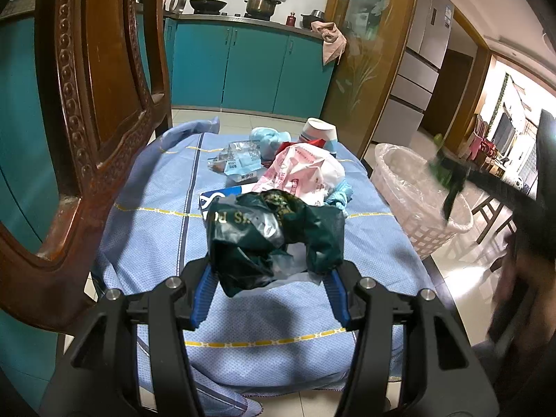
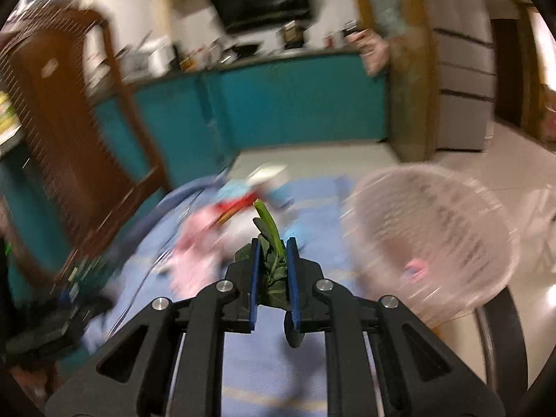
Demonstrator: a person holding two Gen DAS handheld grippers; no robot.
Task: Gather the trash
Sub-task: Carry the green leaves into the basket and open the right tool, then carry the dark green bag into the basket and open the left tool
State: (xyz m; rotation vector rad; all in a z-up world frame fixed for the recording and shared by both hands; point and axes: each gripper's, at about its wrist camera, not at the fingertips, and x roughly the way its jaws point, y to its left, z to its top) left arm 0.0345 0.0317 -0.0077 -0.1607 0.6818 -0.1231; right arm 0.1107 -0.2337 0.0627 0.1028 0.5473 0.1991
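Observation:
My left gripper (image 1: 269, 271) is shut on a crumpled dark green plastic bag (image 1: 274, 232) and holds it above the blue tablecloth (image 1: 156, 236). Behind it lies a trash pile: a pink-and-white plastic bag (image 1: 302, 170), a clear printed wrapper (image 1: 236, 161), a paper cup (image 1: 318, 133) and blue tissue (image 1: 267, 137). My right gripper (image 2: 272, 246) is shut on green vegetable leaves (image 2: 272, 239); it shows blurred in the left wrist view (image 1: 448, 180) over the white lined basket (image 1: 420, 201). The basket (image 2: 431, 239) is to its right in the right wrist view.
A carved wooden chair back (image 1: 87, 121) stands close on the left. Teal kitchen cabinets (image 1: 250, 66) and a stove are behind the table. A wooden door frame (image 1: 392, 52) and a fridge (image 1: 424, 55) are to the right. The basket stands on the tiled floor beside the table.

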